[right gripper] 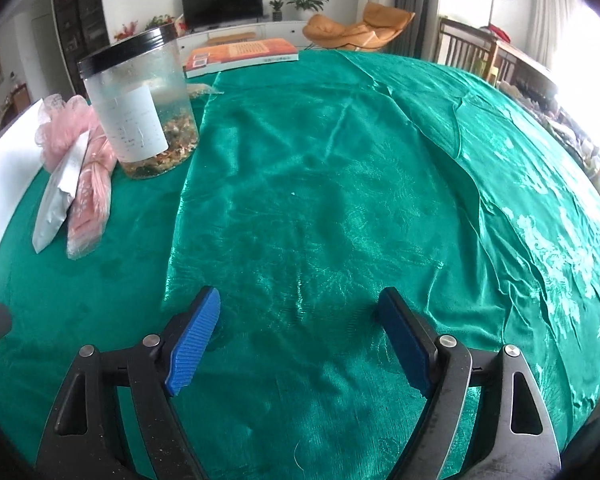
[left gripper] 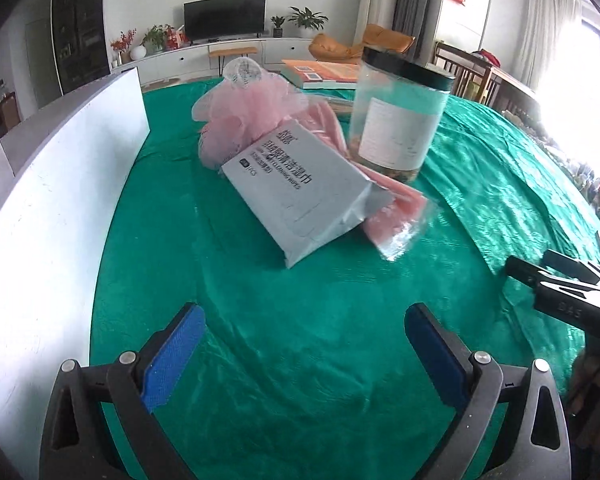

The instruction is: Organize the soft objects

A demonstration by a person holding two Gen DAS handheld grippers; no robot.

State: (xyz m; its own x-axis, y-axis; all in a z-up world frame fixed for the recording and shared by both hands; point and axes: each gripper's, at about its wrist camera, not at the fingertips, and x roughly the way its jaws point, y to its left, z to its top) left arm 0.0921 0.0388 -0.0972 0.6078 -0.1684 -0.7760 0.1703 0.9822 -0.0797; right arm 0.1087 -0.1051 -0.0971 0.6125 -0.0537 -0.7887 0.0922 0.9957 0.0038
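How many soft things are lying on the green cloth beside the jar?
3. A pink mesh puff lies farthest back, a grey wipes pack leans on it, and a pink packet lies under the pack, by the jar. More may be hidden beneath.
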